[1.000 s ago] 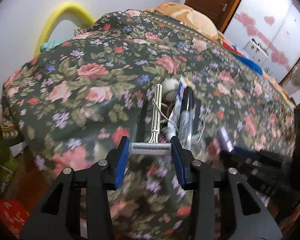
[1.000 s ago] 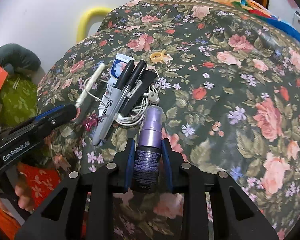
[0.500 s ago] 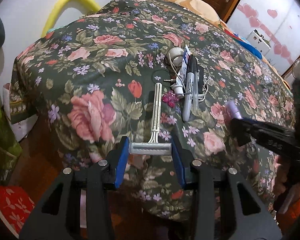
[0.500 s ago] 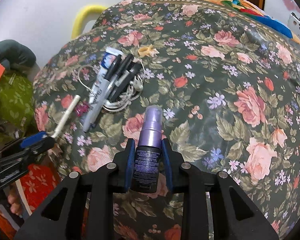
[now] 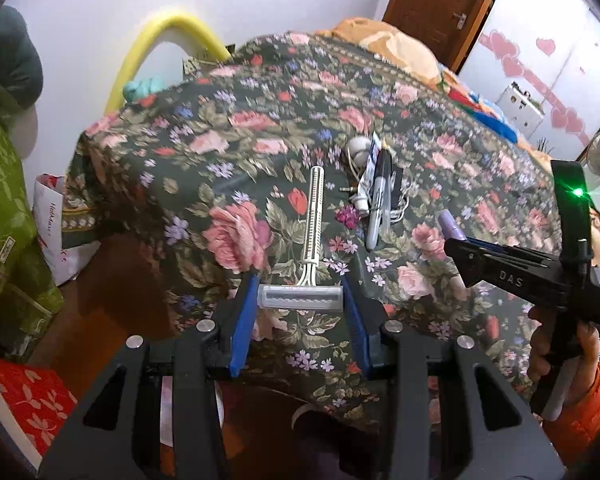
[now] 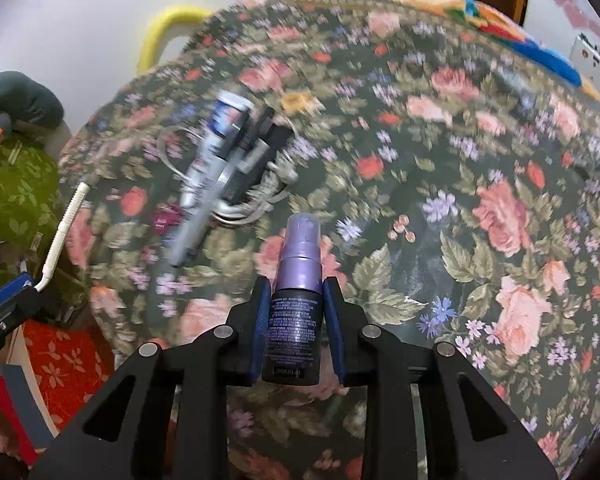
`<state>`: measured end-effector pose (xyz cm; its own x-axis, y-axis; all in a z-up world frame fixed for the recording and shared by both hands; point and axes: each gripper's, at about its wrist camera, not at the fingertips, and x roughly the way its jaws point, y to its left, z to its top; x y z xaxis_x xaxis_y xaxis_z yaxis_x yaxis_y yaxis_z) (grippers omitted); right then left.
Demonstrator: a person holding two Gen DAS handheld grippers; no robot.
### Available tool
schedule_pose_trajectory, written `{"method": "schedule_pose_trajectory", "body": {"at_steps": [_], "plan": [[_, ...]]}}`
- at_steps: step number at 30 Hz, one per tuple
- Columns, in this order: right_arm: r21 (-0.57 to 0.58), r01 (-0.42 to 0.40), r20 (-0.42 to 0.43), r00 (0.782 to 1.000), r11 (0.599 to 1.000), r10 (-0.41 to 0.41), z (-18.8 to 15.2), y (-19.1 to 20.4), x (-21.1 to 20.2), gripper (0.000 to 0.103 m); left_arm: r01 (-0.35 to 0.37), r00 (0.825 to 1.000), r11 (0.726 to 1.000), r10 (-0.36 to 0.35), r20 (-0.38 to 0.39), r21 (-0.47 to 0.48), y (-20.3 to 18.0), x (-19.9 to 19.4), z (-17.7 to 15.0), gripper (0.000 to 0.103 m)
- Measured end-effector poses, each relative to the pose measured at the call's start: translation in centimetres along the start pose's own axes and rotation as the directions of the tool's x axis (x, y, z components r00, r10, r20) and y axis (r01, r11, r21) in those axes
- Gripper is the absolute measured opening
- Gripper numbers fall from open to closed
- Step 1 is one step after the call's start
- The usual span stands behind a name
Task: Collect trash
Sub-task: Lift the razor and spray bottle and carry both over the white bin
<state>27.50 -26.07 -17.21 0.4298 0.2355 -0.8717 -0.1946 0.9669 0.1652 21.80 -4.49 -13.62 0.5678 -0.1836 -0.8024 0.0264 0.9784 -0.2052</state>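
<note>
Left wrist view: left gripper [image 5: 300, 298] clenched across the head of a white disposable razor [image 5: 313, 224], blue pads touching both ends of the head, handle pointing forward, away from the camera. Razor is held above the near edge of the floral bedspread [image 5: 236, 148], clear of the fabric as far as I can tell. Right gripper [image 5: 456, 246] visible at right edge, held by a hand [image 5: 556, 344] in an orange sleeve, purple cap poking out past its tip.

Right wrist view: right gripper [image 6: 294, 308] clamped on a small spray bottle [image 6: 294, 320], dark body with printed text, purple cap, upright between the fingers and above the bedspread [image 6: 460, 160]. Blurred frame.

On the bed, a pile well ahead of both tools: marker [image 5: 374, 216], toothpaste tube [image 5: 370, 172], white earphone cable [image 5: 400, 204], touching or overlapping one another. Small magenta scrap [image 5: 346, 216] lies just beside the pile.

Yellow foam tube [image 5: 168, 36] arches against the wall behind the bed.
</note>
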Motion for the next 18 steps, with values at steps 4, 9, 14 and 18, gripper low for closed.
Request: {"method": "schedule_pose_trajectory", "body": {"at_steps": [4, 9, 14, 18], "plan": [[-0.042, -0.039, 0.054, 0.998, 0.998, 0.041, 0.1, 3.0, -3.5, 0.024, -0.019, 0.999, 1.0, 0.02, 0.028, -0.007, 0.8, -2.9, -0.2, 0.041], [-0.113, -0.089, 0.109, 0.989, 0.99, 0.101, 0.2, 7.8, -6.9, 0.024, -0.059, 0.996, 0.998, 0.06, 0.06, -0.022, 2.6, -7.0, -1.5, 0.041], [-0.17, -0.158, 0.116, 0.977, 0.973, 0.179, -1.0, 12.7, -8.9, 0.024, -0.103, 0.99, 0.993, 0.109, 0.085, -0.064, 5.4, -11.1, -3.7, 0.041], [-0.213, -0.193, 0.094, 0.972, 0.958, 0.217, -2.4, 16.2, -9.6, 0.024, -0.138, 0.986, 0.986, 0.146, 0.081, -0.097, 7.7, -13.2, -5.8, 0.041]]}}
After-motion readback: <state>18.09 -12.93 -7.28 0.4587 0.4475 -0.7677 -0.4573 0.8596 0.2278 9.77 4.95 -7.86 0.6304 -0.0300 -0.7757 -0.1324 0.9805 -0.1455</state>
